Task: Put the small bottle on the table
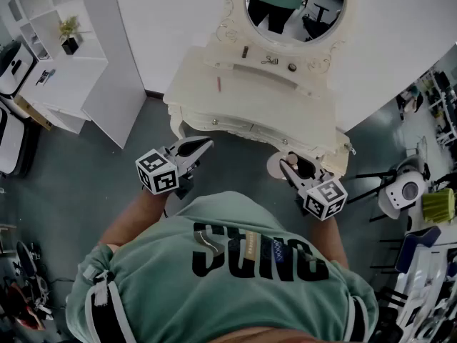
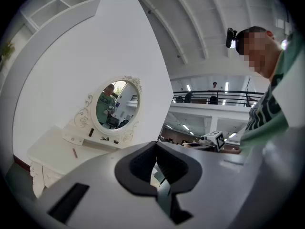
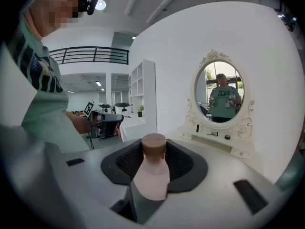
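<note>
Pinching small bottle (image 3: 151,171) by its body in right hand-held gripper (image 1: 296,171), cap fwd, table (image 1: 264,109) just ahead; holding left hand-held gripper (image 2: 155,162) pressed together, empty. Prob. light, stiff, slick: grip body below cap.

oval mirror (image 1: 296,9) in ornate cream frame, white wall (image 1: 171,27), white shelf unit (image 1: 68,84) far left, small potted plant (image 1: 69,36) on it, grey floor (image 1: 93,184)
</note>
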Demonstrator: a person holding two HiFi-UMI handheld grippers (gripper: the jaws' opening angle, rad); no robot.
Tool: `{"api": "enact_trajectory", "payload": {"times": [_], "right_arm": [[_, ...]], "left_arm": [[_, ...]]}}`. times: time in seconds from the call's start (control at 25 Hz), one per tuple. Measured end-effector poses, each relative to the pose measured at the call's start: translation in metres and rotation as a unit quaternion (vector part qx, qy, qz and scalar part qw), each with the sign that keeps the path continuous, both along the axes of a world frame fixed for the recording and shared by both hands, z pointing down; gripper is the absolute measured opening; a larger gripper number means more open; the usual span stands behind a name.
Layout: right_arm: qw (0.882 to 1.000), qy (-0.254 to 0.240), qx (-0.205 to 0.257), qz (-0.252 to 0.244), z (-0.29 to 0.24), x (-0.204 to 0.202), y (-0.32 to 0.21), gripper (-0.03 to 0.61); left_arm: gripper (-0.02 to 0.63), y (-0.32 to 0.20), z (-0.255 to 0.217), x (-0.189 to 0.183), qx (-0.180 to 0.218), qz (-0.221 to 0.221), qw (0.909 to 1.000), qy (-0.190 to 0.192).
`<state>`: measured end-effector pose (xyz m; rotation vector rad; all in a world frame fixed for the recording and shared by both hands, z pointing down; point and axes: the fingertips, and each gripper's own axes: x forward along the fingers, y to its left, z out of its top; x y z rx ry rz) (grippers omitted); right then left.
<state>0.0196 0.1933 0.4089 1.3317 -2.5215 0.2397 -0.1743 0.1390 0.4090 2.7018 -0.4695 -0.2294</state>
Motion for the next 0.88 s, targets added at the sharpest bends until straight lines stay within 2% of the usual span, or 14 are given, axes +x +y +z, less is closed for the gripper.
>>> {"api": "enact_trajectory", "payload": {"times": [0.6,0.88], "right_arm": [[1.000,-0.002,0.002,-0.008,-0.006,0.028,0.006,0.135],[1.000,-0.004,0.008,-0.024,-0.013,0.052,0.014,0.135]], "left_arm": [[0.009,0.012,-0.009,0.026,0.004,-0.007,1.0000,-0.002],[0.009,0.021,-0.015,0.055,0.010,-0.013,0.9999,-0.002]]}}
